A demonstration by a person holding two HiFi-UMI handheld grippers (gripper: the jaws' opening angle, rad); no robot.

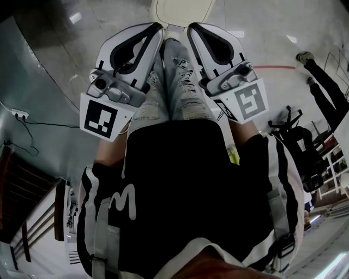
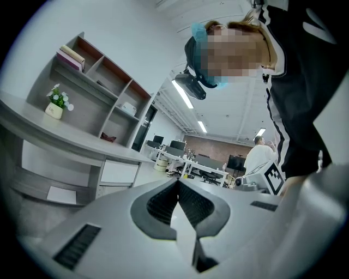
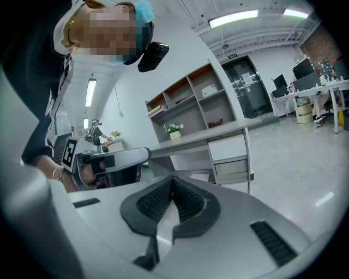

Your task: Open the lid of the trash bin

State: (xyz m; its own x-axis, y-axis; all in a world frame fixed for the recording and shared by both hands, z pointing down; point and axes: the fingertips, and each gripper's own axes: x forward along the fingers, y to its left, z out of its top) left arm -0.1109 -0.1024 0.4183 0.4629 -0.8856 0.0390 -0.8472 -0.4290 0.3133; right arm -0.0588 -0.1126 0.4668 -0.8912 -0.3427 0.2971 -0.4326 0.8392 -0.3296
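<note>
In the head view a cream, rounded bin top shows at the upper edge, on the floor just past the person's feet. My left gripper and right gripper are held side by side over the person's ripped jeans, tips pointing toward the bin. Both are shut with nothing between the pads. In the left gripper view the ribbed pads meet at the tip of the left gripper. The right gripper looks the same. Neither gripper view shows the bin.
A grey counter with shelves and a small potted plant stands beside me, also seen as the shelf unit. Office desks fill the far room. A person in black stands at right near a red floor line. A cable lies at left.
</note>
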